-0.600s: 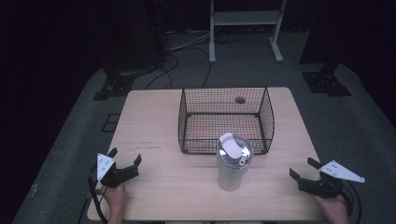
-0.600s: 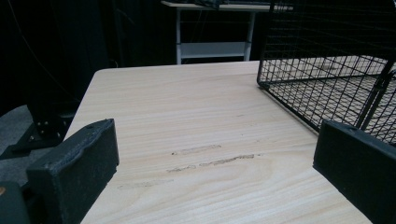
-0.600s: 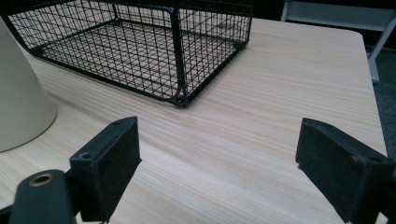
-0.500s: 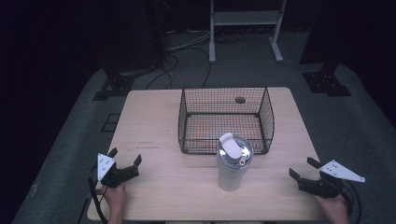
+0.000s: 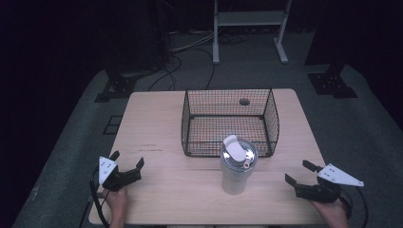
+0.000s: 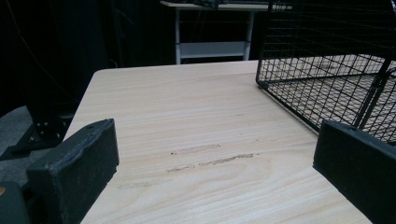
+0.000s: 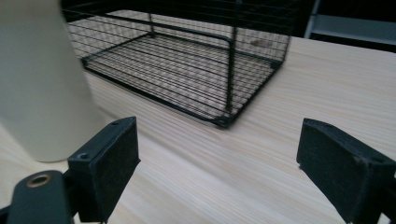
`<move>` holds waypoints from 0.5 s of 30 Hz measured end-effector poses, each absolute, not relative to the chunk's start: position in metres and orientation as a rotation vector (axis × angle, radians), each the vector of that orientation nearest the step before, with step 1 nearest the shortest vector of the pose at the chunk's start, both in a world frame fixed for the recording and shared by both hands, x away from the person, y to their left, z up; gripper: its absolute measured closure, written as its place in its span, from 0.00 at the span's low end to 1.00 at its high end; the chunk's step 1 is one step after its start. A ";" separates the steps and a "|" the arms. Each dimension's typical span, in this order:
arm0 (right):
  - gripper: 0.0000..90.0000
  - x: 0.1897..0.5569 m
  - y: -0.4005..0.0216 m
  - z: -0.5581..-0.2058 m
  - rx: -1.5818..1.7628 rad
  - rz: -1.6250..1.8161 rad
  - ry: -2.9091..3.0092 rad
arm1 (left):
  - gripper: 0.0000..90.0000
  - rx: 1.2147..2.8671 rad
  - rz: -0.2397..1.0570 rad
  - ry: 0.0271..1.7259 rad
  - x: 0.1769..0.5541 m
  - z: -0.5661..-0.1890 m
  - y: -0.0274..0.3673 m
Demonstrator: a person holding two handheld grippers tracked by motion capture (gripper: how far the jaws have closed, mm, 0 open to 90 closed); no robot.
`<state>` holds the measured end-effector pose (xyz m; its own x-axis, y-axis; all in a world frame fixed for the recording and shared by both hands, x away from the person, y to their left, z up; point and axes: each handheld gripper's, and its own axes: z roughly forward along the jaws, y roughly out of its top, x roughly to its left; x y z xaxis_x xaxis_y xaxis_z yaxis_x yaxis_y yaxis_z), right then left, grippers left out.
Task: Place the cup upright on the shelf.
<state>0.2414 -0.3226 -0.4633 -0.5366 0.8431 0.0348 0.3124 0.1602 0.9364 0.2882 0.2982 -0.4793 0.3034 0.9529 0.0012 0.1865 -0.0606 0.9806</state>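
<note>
Your left gripper [image 5: 127, 167] and right gripper [image 5: 298, 175] rest at the near corners of the table [image 5: 157, 123], jaws spread and empty. The tumbler [image 5: 236, 166] stands upright between them, just before the wire basket [image 5: 230, 121].

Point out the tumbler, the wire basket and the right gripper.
tumbler [image 5: 234, 178]: high view, on its pale side wall.
wire basket [image 5: 230, 90]: high view, on its far rim.
right gripper [image 5: 299, 173]: high view, midway between its open fingertips.
</note>
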 end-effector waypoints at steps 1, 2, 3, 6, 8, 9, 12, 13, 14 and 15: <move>0.11 0.241 -0.323 -0.463 1.093 1.371 1.935 | 0.00 1.503 0.902 1.097 0.288 -0.479 0.298; 0.11 0.241 -0.320 -0.462 1.083 1.383 1.940 | 0.00 1.502 0.901 1.097 0.288 -0.479 0.298; 0.11 0.239 -0.314 -0.460 1.062 1.402 1.953 | 0.00 1.502 0.901 1.097 0.288 -0.479 0.298; 0.10 0.238 -0.307 -0.458 1.042 1.428 1.965 | 0.00 1.503 0.902 1.097 0.288 -0.479 0.298; 0.10 0.237 -0.300 -0.456 1.021 1.444 1.976 | 0.00 1.503 0.902 1.098 0.288 -0.479 0.298; 0.09 0.236 -0.297 -0.456 1.010 1.458 1.982 | 0.00 1.502 0.902 1.098 0.288 -0.479 0.298; 0.09 0.232 -0.282 -0.455 0.975 1.511 1.998 | 0.00 1.502 0.902 1.097 0.288 -0.479 0.298; 0.09 0.232 -0.282 -0.455 0.975 1.511 1.998 | 0.00 1.502 0.902 1.097 0.288 -0.479 0.298; 0.09 0.230 -0.274 -0.455 0.957 1.530 2.012 | 0.00 1.501 0.902 1.095 0.288 -0.479 0.298; 0.09 0.230 -0.274 -0.455 0.957 1.530 2.012 | 0.00 1.502 0.901 1.095 0.288 -0.479 0.298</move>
